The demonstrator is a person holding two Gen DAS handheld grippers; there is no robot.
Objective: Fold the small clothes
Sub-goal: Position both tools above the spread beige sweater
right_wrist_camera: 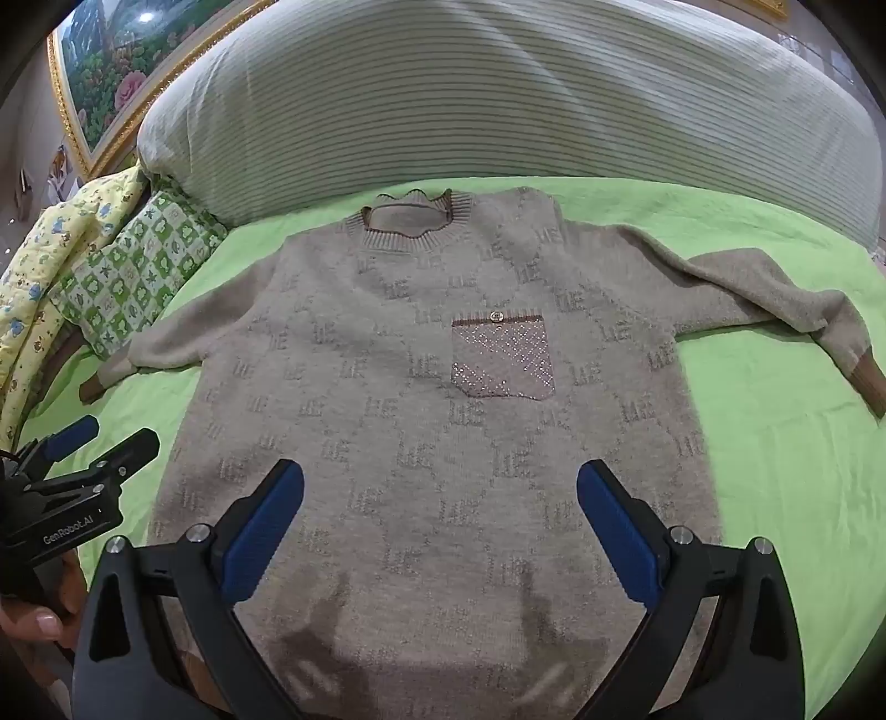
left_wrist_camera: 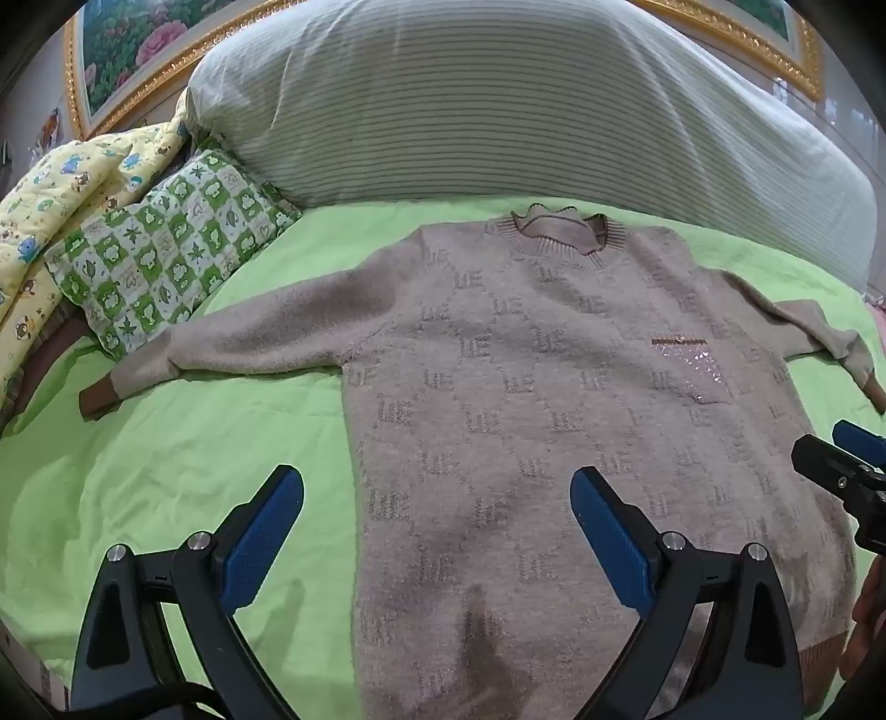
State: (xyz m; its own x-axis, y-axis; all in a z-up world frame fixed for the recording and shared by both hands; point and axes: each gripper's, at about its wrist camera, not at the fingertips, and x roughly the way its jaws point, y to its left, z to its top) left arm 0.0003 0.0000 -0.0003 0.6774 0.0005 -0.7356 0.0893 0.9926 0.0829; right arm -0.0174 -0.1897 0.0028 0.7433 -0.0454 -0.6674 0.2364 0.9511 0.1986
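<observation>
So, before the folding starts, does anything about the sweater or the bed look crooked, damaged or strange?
Nothing stands out. The beige sweater lies flat and face up on the green sheet, both sleeves spread out to the sides, pocket showing. No tear or stain is visible. Both grippers' jaws are open above its lower part.

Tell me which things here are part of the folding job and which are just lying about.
Part of the job:
- sweater, spread flat, both sleeves out
- left tool, open, empty
- right tool, open, empty
- green sheet it lies on

Lying about:
- striped bolster
- green checked pillow
- yellow quilt
- framed flower picture
</observation>
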